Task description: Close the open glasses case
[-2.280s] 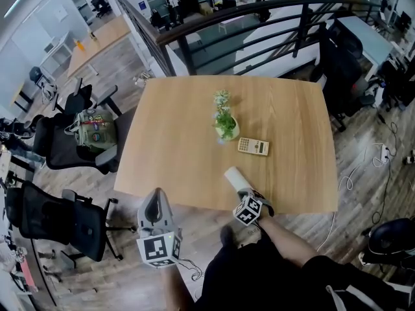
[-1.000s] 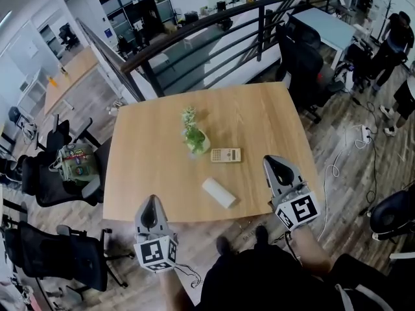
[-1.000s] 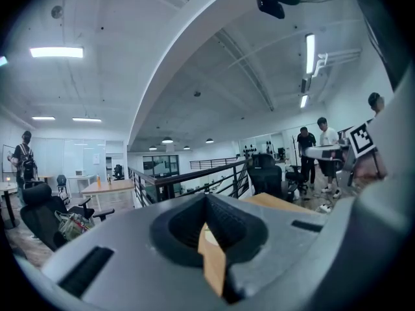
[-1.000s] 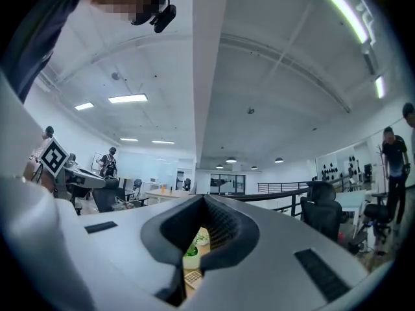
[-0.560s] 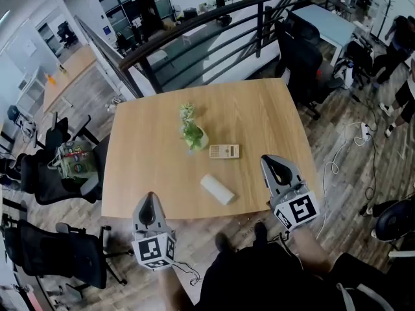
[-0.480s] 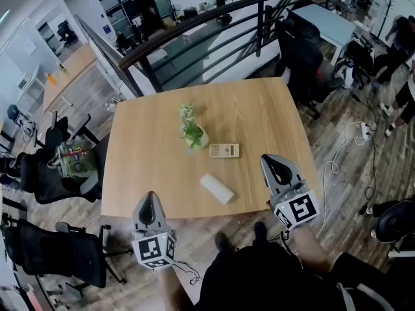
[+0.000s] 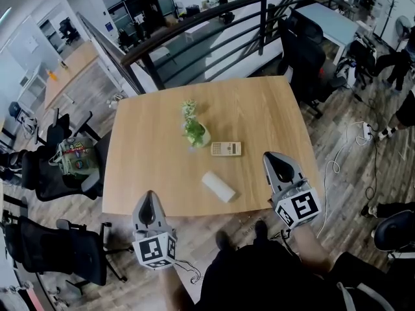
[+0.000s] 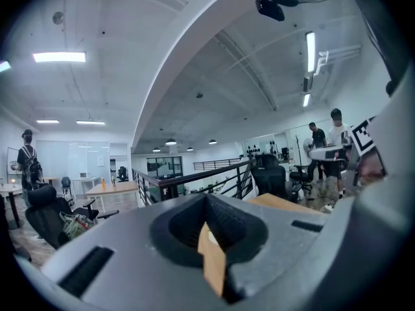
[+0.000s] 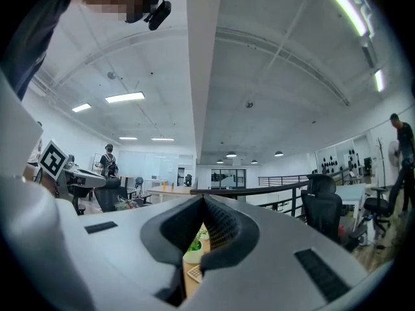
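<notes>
Well, the counter looks much as it did a second ago, and the real change came just before that. A couple of seconds back your right tongs was down at the near edge of the counter, right up against the glasses case. It has since come away. It now hangs to the right of the calculator and nearer to you, well apart from the case. Since then neither hand has shifted in any way that shows.

The potted plant stands just beyond the calculator and to its left, apparently untouched. The case lies on its own on the counter, a little nearer to you than the calculator and slightly to its left. It shows as one smooth white oblong with no lid standing up. I judge it already shut, so the task looks finished, though the head view is too small to confirm that the seam is fully home.

Your right tongs is pressed fully together with nothing between the jaws. Your left tongs hangs off the near edge of the counter, far to the left of the calculator. Its own view also shows the jaws meeting at the tips, and it holds and touches nothing.
</notes>
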`<state>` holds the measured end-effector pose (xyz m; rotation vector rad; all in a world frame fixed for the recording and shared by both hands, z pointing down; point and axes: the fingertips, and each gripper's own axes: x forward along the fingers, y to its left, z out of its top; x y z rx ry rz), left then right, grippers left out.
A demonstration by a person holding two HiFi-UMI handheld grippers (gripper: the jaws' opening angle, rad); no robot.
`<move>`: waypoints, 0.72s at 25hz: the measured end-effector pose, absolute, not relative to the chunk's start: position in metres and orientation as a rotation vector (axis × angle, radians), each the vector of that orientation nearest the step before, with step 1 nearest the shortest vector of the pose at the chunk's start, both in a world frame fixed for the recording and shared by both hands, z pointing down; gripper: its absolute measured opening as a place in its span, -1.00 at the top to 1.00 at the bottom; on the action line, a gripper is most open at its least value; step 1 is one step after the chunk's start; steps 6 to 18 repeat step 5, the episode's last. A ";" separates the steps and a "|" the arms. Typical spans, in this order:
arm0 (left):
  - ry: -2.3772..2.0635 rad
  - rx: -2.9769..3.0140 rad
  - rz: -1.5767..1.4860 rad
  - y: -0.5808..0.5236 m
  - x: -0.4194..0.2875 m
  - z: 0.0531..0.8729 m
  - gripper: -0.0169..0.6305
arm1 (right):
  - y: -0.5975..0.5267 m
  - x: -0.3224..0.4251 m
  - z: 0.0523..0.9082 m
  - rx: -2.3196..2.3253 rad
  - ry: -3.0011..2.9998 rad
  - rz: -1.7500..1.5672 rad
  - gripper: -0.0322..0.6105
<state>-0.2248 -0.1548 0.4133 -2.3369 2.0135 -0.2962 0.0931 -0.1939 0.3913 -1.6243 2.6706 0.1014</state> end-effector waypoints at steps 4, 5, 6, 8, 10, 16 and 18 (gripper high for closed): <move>2.029 -2.333 -0.296 -0.152 -0.229 0.416 0.95 | -0.193 0.092 0.395 -1.640 2.664 0.082 0.85; 2.033 -2.332 -0.294 -0.151 -0.230 0.416 0.95 | -0.193 0.091 0.395 -1.644 2.662 0.075 0.85; 2.033 -2.332 -0.294 -0.151 -0.230 0.416 0.95 | -0.193 0.091 0.395 -1.644 2.662 0.075 0.85; 2.033 -2.332 -0.294 -0.151 -0.230 0.416 0.95 | -0.193 0.091 0.395 -1.644 2.662 0.075 0.85; 2.033 -2.332 -0.294 -0.151 -0.230 0.416 0.95 | -0.193 0.091 0.395 -1.644 2.662 0.075 0.85; 2.033 -2.332 -0.294 -0.151 -0.230 0.416 0.95 | -0.193 0.091 0.395 -1.644 2.662 0.075 0.85; 2.033 -2.332 -0.294 -0.151 -0.230 0.416 0.95 | -0.193 0.091 0.395 -1.644 2.662 0.075 0.85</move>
